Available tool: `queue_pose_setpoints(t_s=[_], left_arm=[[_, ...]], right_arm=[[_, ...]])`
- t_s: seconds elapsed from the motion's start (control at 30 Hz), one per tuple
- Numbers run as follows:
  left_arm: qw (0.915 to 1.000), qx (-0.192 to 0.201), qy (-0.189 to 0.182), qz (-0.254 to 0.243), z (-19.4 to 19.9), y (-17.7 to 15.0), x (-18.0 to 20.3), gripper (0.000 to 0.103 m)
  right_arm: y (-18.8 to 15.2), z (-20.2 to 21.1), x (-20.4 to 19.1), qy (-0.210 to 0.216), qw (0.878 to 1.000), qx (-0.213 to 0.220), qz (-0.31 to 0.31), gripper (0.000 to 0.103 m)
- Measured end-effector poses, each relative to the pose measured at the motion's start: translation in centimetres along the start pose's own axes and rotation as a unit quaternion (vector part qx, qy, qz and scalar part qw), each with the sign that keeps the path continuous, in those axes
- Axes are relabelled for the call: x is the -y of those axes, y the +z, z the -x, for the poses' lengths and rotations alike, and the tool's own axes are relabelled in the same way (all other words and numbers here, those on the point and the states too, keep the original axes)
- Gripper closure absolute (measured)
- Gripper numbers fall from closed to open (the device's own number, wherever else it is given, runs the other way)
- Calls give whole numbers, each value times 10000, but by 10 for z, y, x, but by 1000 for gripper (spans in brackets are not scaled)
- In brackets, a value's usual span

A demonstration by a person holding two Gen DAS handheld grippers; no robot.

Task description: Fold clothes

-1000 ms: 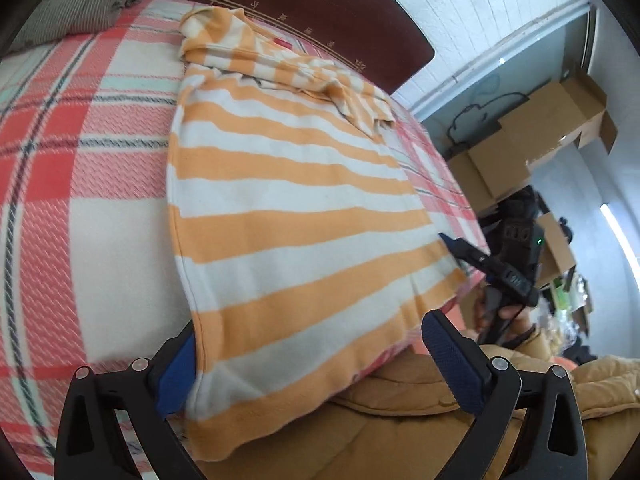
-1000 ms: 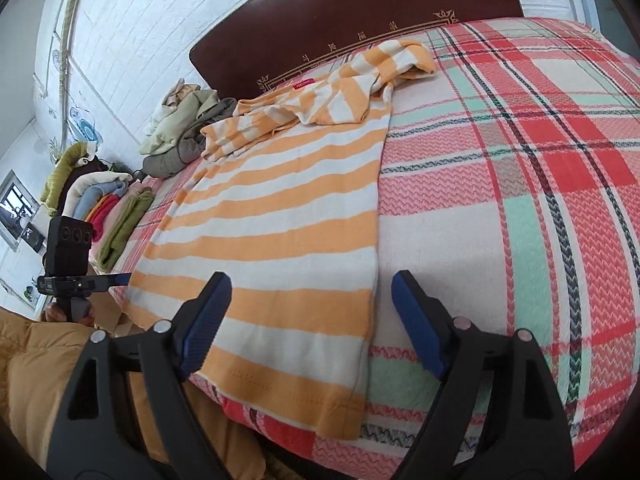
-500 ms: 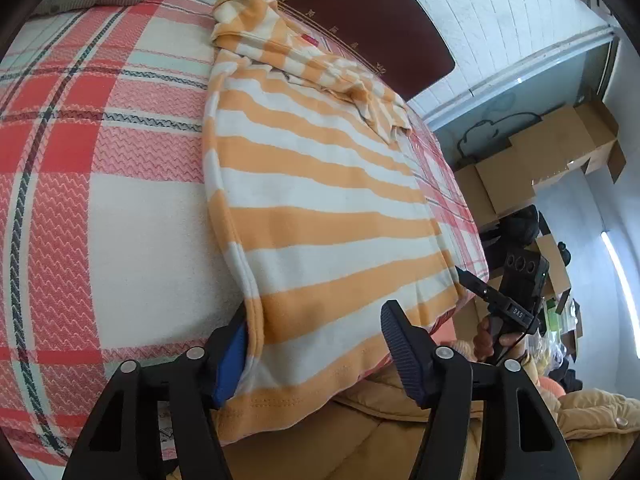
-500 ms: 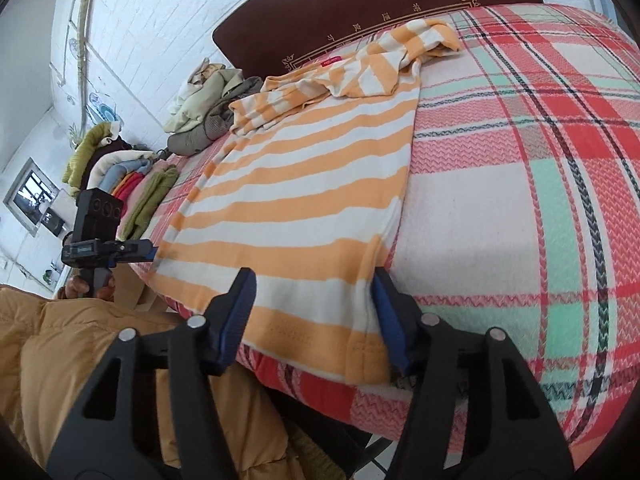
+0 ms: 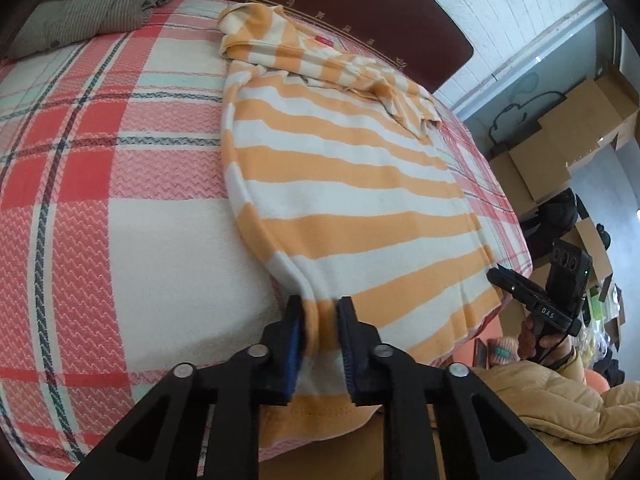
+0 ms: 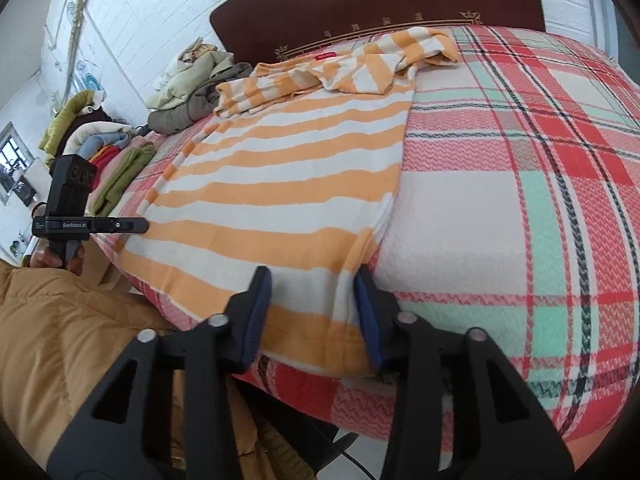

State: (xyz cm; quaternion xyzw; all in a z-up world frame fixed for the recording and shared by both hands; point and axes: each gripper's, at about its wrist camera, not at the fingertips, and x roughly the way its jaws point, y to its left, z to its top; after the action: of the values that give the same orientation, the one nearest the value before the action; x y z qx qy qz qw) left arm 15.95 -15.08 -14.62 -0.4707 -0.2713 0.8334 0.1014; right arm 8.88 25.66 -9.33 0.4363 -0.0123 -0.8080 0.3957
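**Both tongs at the hem of the striped top**

Left wrist: left tongs pinched the hem corner of the orange-and-white striped top. It lay flat on the plaid bed, sleeves bunched across its far end near the headboard. Red neck label unreadable.

Right wrist: right tongs straddled the other hem corner, partly spread, not pinching. Body unfolded; the lengthwise fold appeared outstanding. The left tool read "GenRobot.AI".
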Motion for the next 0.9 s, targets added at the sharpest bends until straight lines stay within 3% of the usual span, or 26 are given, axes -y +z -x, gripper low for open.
queue_pose_setpoints(t_s=[0.03, 0.13, 0.3, 0.4, 0.5, 0.63, 0.77, 0.9], left_arm=[[10000, -11, -24, 38, 1, 0, -1, 93], [9998, -43, -97, 154, 3, 0, -5, 95], [9991, -96, -219, 345, 6, 0, -12, 96], [9986, -192, -331, 373, 5, -2, -14, 90], [9973, -241, -568, 404, 3, -3, -14, 74], [9978, -251, -537, 310, 0, -3, -8, 73], [9992, -221, -189, 266, -1, -3, -3, 96], [9993, -125, -138, 316, 4, -2, -1, 96]], right_arm=[[1, 0, 6, 6, 9999, -30, -147, 88], [5, 2, 7, 59, 9997, -90, -229, 89], [8, 8, 13, 750, 9952, 62, -630, 90], [6, 4, 17, 739, 9944, -98, -744, 90], [3, 4, 14, 802, 9940, -91, -736, 75], [1, 3, 8, 706, 9954, -75, -636, 72], [1, 1, 9, 510, 9966, -88, -640, 88], [4, 4, 15, 885, 9920, -1, -898, 90]])
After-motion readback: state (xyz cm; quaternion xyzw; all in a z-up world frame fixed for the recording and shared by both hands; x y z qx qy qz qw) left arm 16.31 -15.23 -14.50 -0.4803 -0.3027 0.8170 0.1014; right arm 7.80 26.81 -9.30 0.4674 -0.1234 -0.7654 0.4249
